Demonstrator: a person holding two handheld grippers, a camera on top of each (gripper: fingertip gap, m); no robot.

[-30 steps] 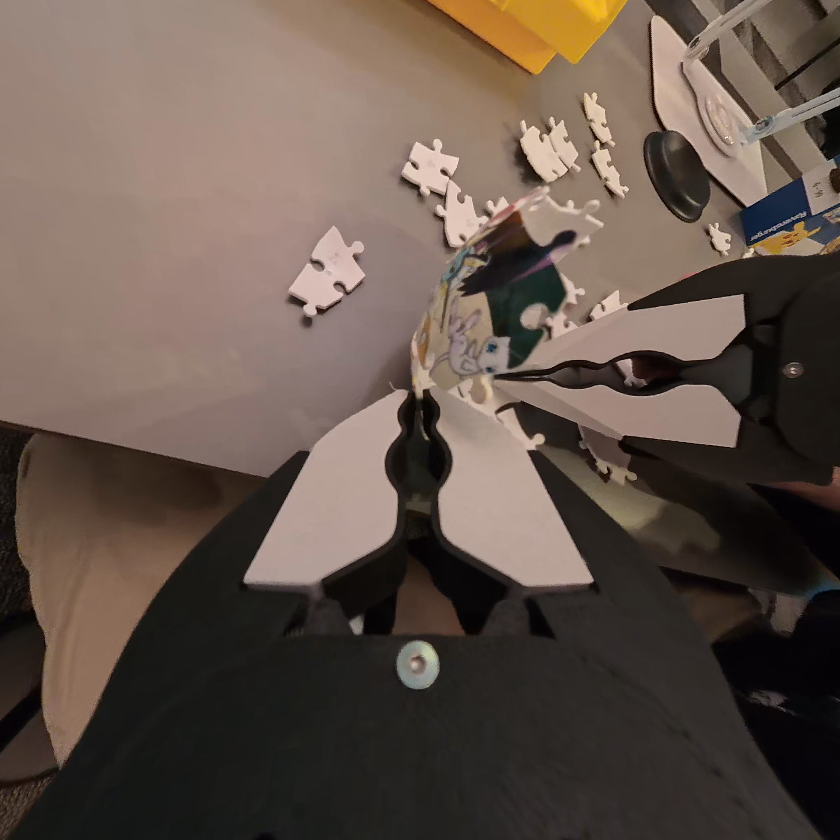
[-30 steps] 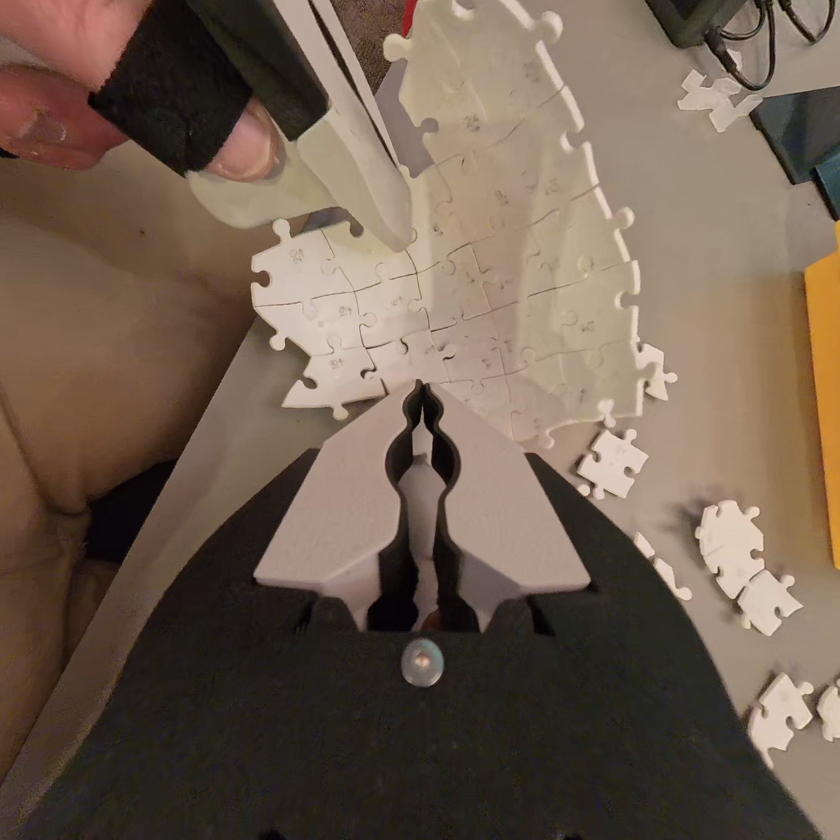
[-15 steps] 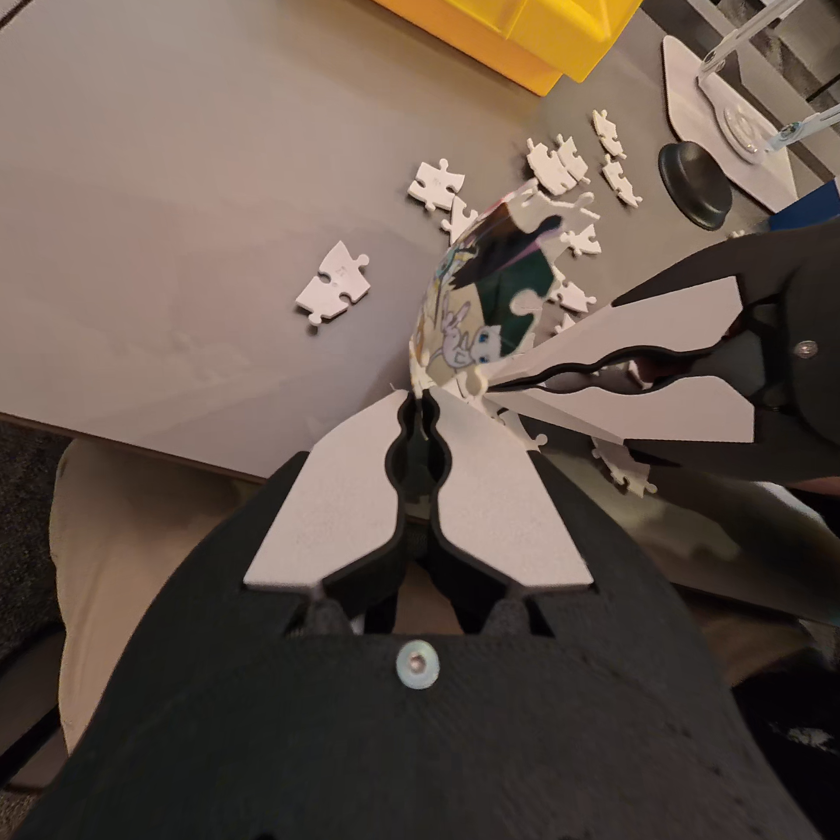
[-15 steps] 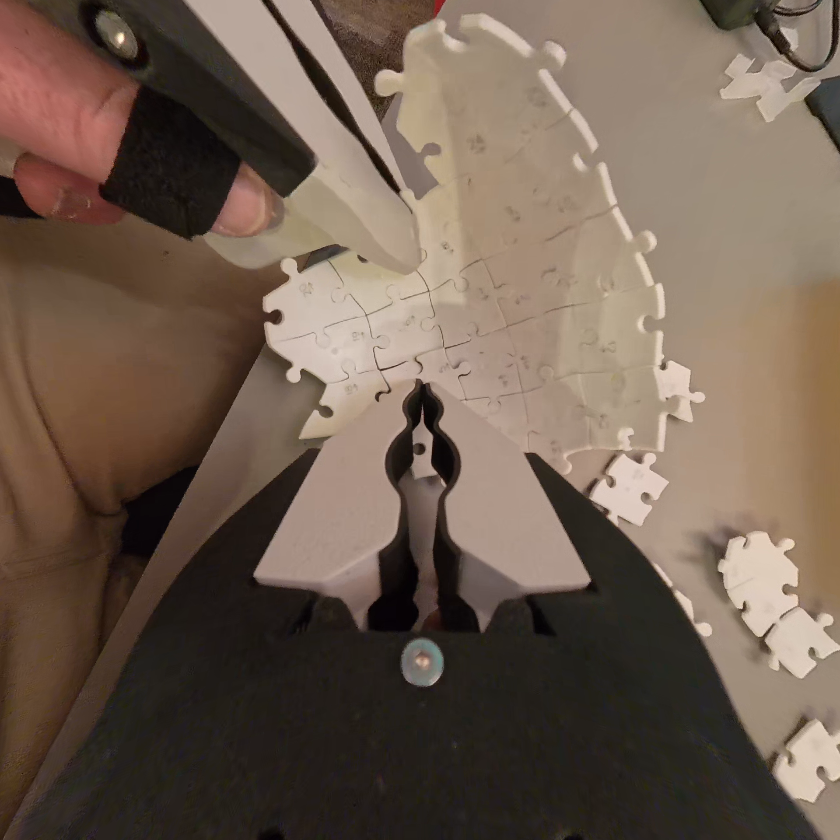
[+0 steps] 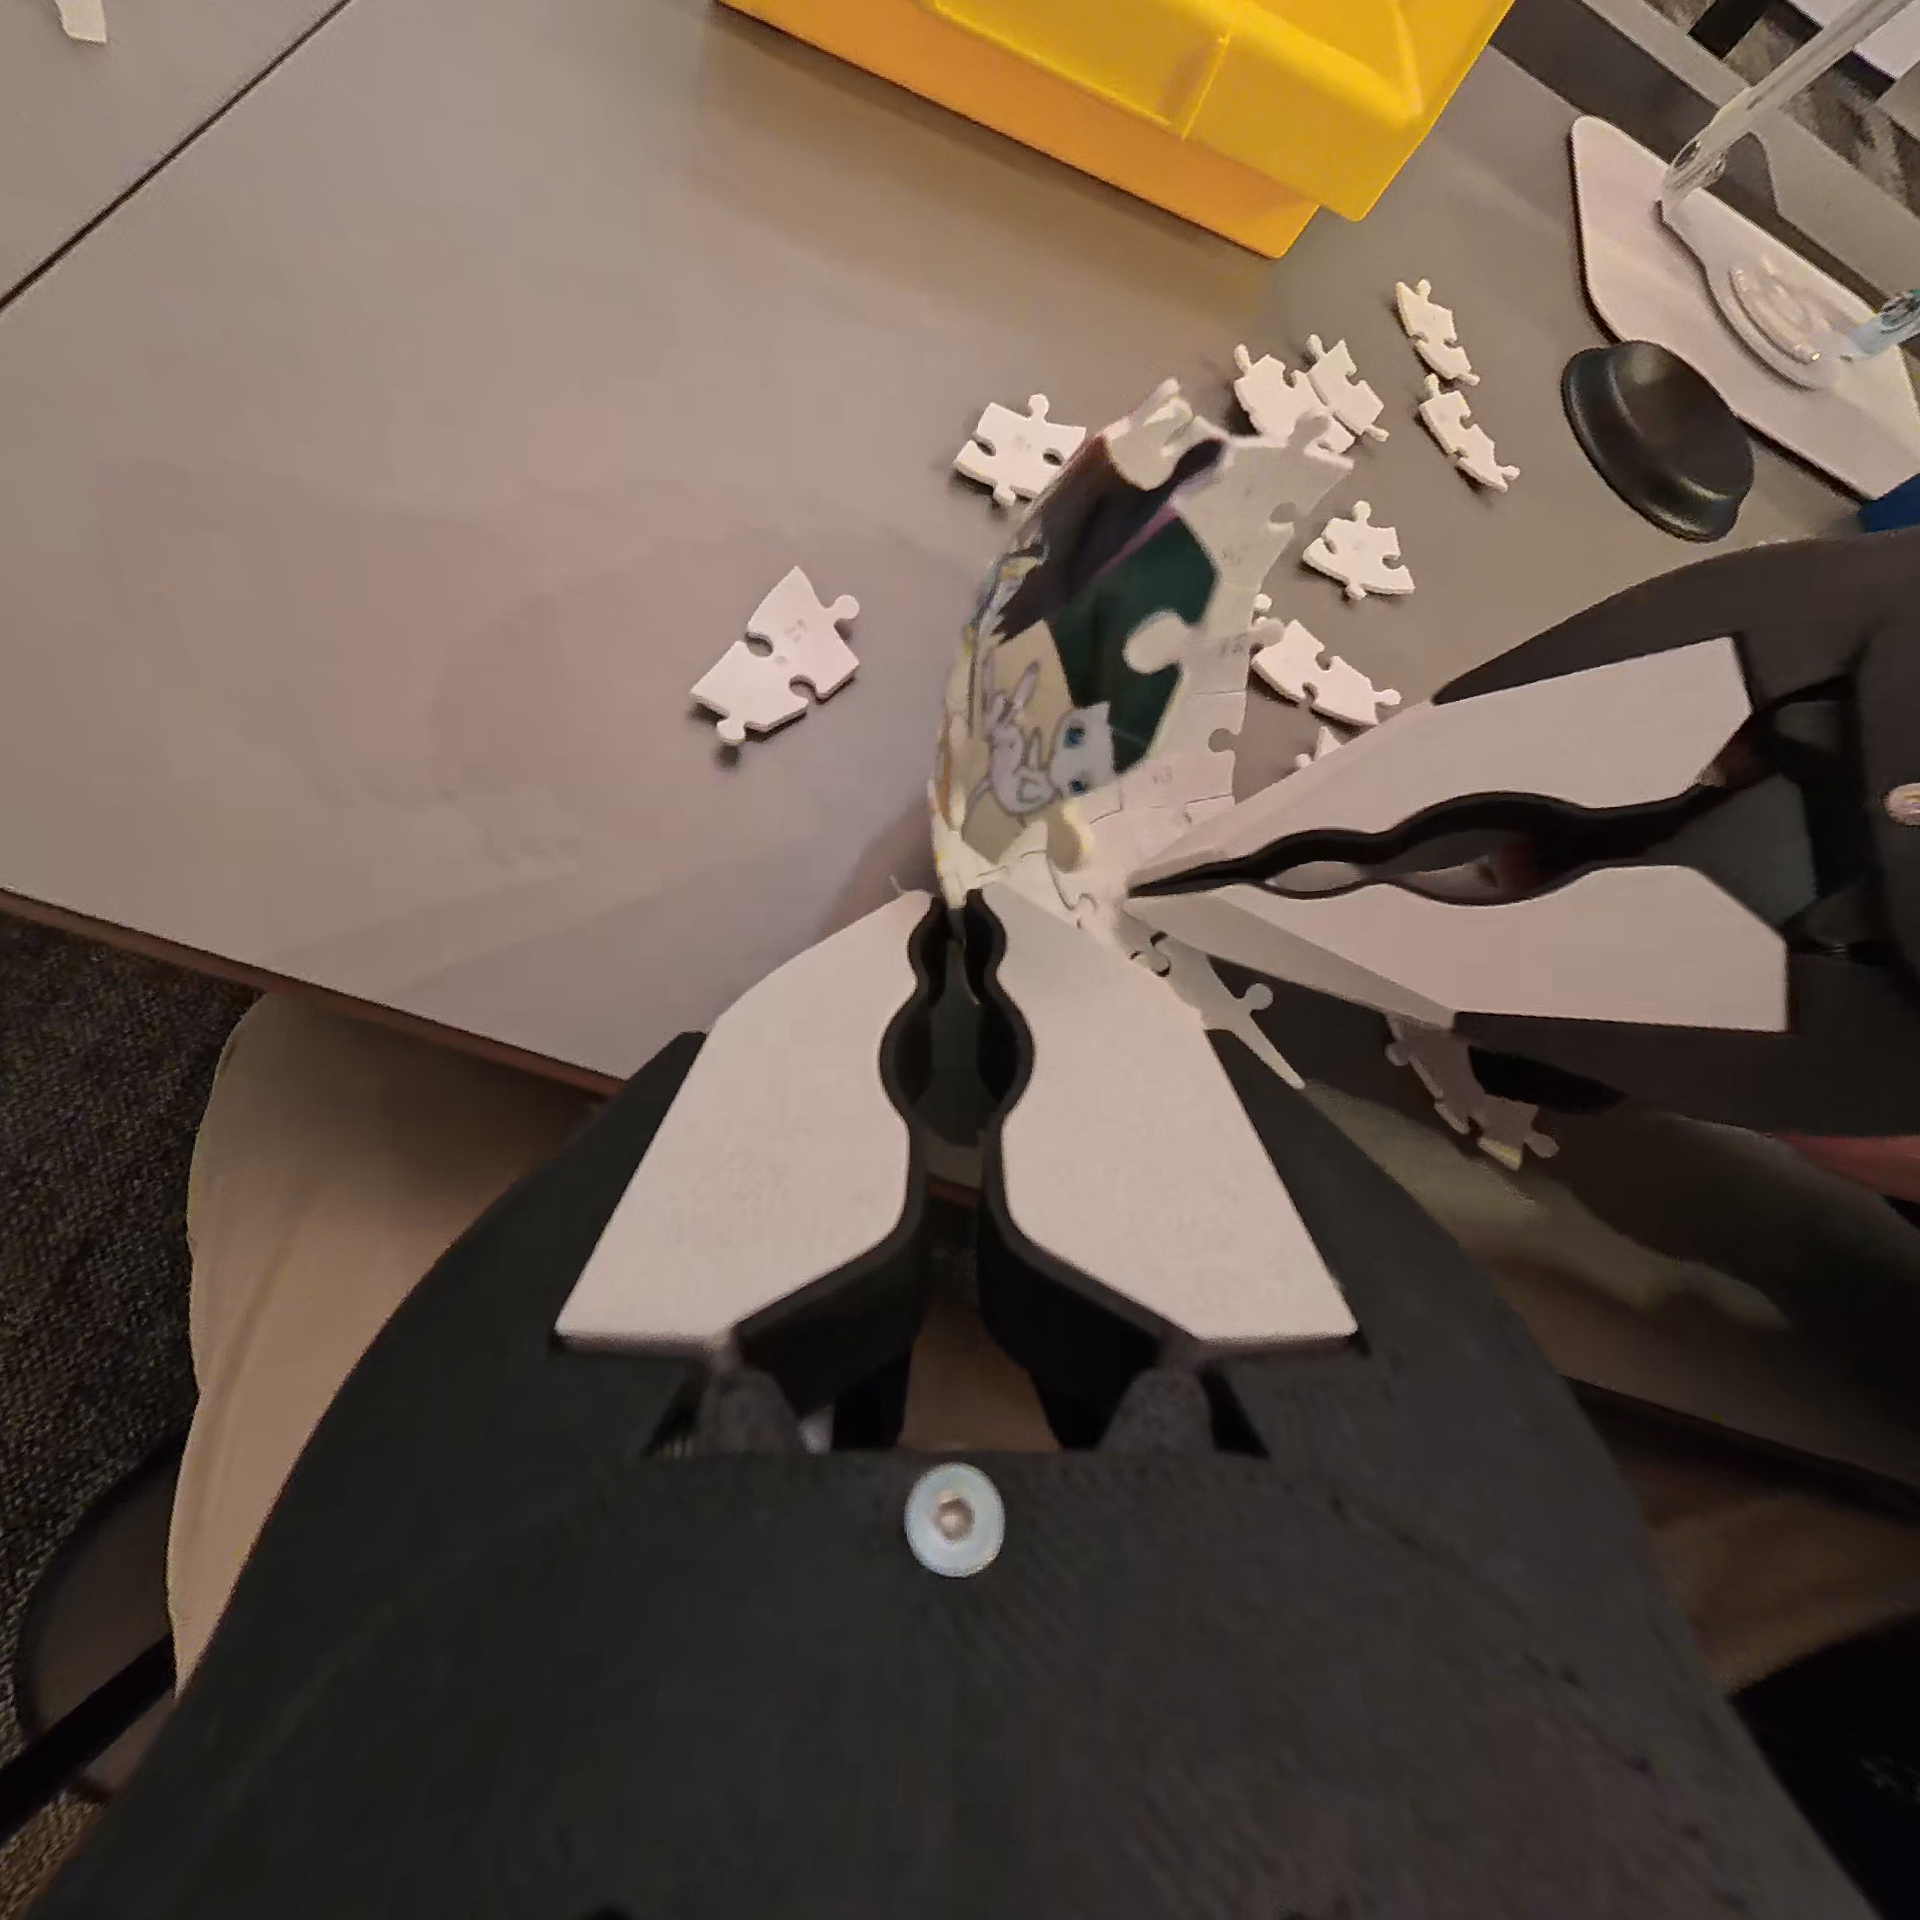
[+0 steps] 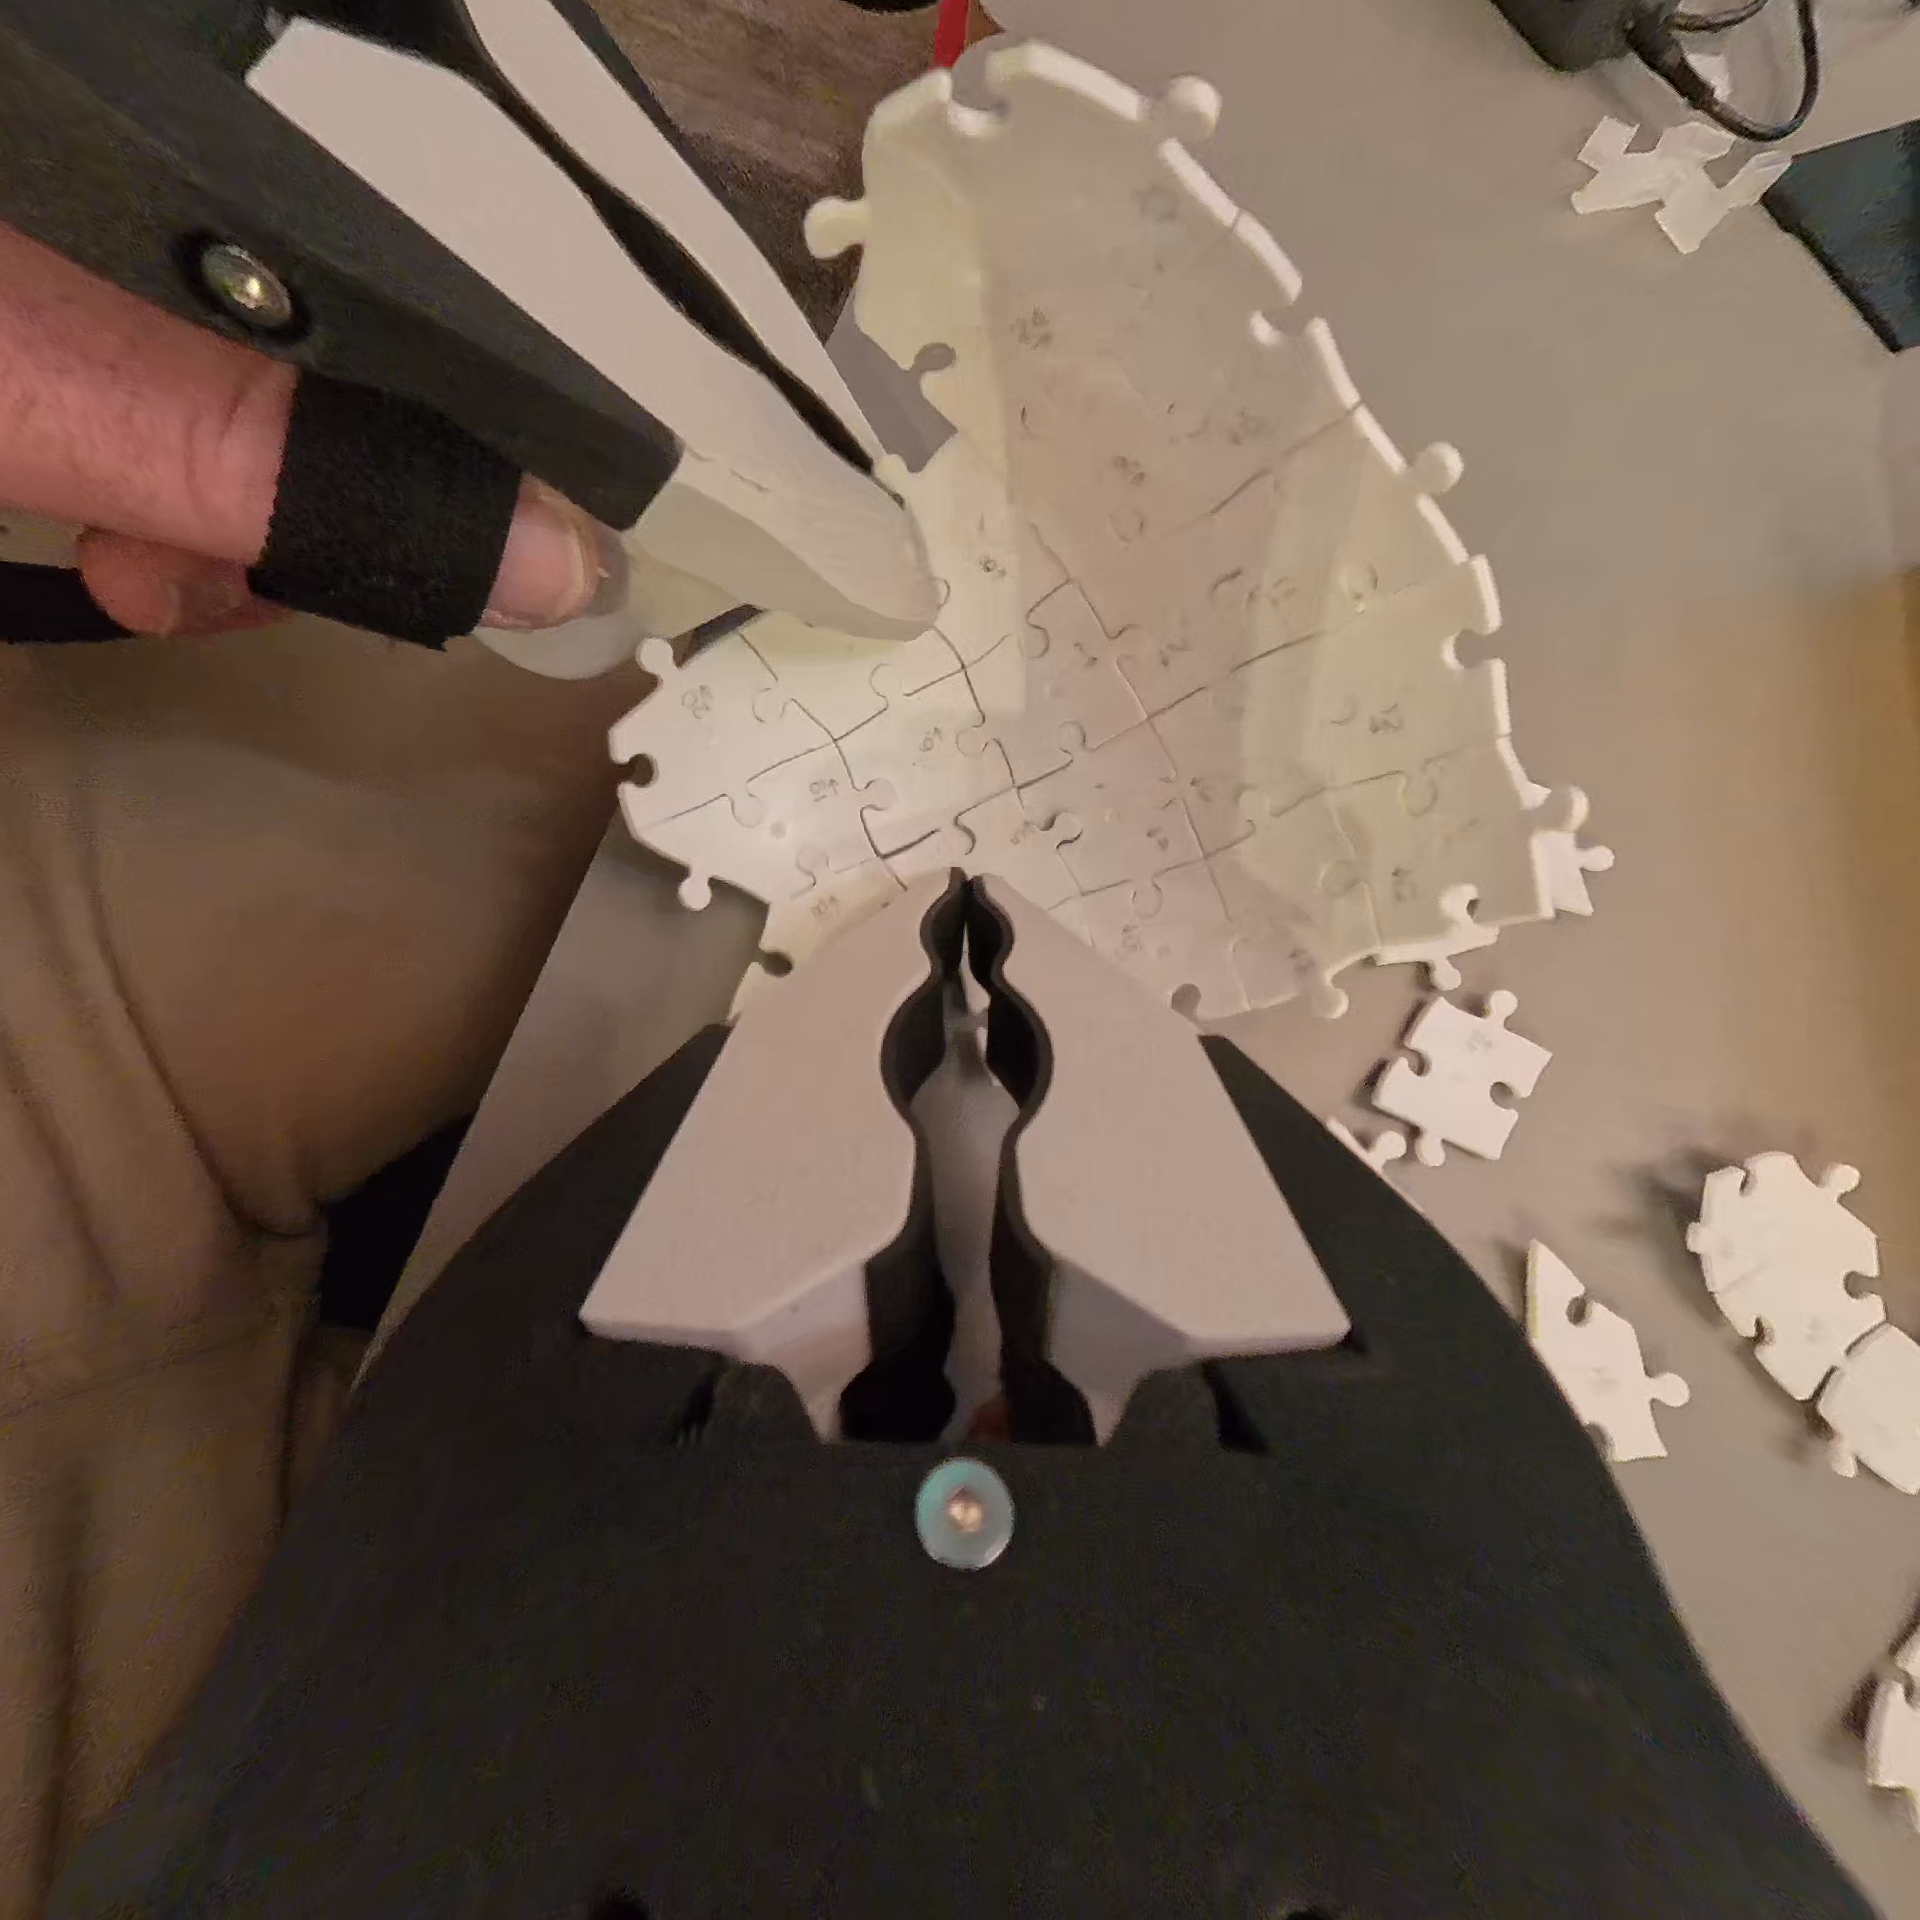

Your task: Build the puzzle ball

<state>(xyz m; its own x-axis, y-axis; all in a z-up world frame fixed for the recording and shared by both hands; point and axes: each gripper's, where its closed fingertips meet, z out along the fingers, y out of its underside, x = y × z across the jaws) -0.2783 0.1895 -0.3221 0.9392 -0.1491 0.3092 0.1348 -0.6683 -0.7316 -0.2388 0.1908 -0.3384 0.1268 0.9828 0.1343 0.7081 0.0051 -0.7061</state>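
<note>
A partly built puzzle ball shell (image 5: 1081, 644), curved and printed on its outside, is held upright above the near table edge. In the right wrist view its white numbered inside (image 6: 1195, 665) faces me. My left gripper (image 5: 958, 904) is shut on the shell's lower edge. It enters the right wrist view from the upper left (image 6: 899, 540), one finger on each side of the shell. My right gripper (image 6: 966, 883) is shut on the shell's bottom edge. In the left wrist view it (image 5: 1132, 888) comes in from the right, close beside the left gripper's tips.
Loose white pieces lie on the grey table (image 5: 416, 416): a joined pair (image 5: 779, 665), several beyond the shell (image 5: 1351, 551), more at the right (image 6: 1460, 1081). A yellow bin (image 5: 1143, 94), a black round knob (image 5: 1657, 452) and a white stand base (image 5: 1704, 270) stand at the back. A hand (image 6: 135, 488) holds the left gripper. One gripper's finger ends stand about 5 centimeters off the other's.
The shell has turned more edge-on in the left wrist view and looms larger in the right wrist view. Both grippers stay shut on its lower edge.
</note>
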